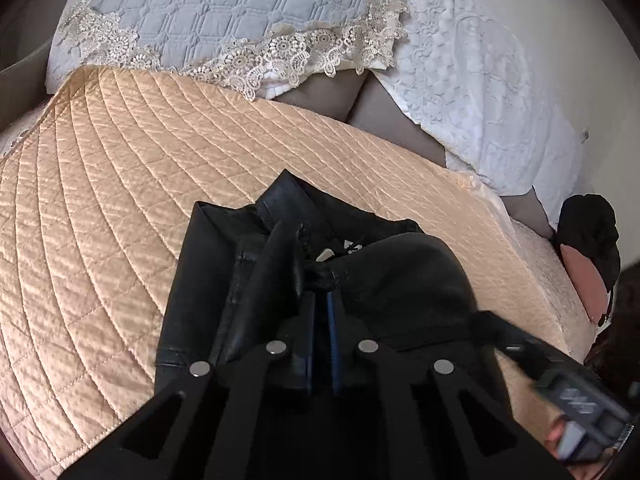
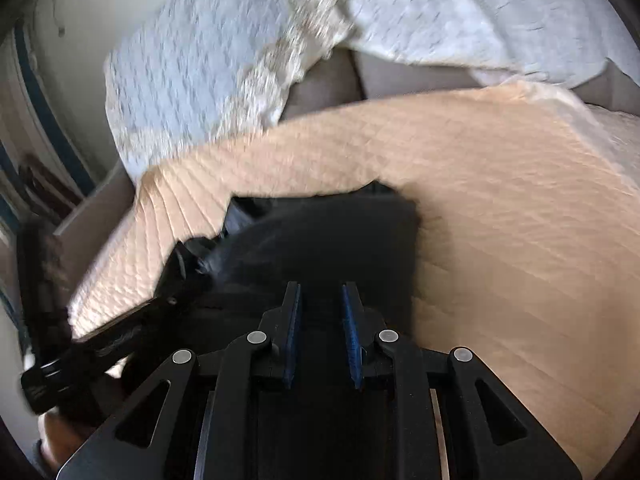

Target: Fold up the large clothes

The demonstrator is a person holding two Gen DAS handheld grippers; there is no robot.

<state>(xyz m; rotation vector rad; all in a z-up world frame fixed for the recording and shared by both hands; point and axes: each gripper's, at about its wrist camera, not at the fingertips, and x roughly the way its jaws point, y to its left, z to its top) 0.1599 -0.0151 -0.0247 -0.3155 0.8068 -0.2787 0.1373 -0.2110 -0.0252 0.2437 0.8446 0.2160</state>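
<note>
black jacket (image 1: 248, 276) lay bunched on peach quilt (image 1: 100, 200), directly ahead of both claws. left gripper (image 1: 320, 300) was pinched on jacket fold; right gripper (image 2: 320, 300) was spread, empty (view blurred). fold judged best carried low, edges aligned before release.

A peach quilted bedspread (image 1: 120, 200) lies below a lace-trimmed grey pillow (image 1: 224, 12) and a white pillow (image 1: 480, 92).

Left gripper (image 1: 321, 300) clamped — right gripper (image 2: 319, 300) (agape)

One black leather jacket (image 1: 224, 264), one peach quilted bedspread (image 1: 100, 208), one grey lace-edged pillow (image 1: 224, 12), one white embossed pillow (image 1: 492, 92), two grippers, left (image 1: 322, 300) and right (image 2: 319, 292), were present.
</note>
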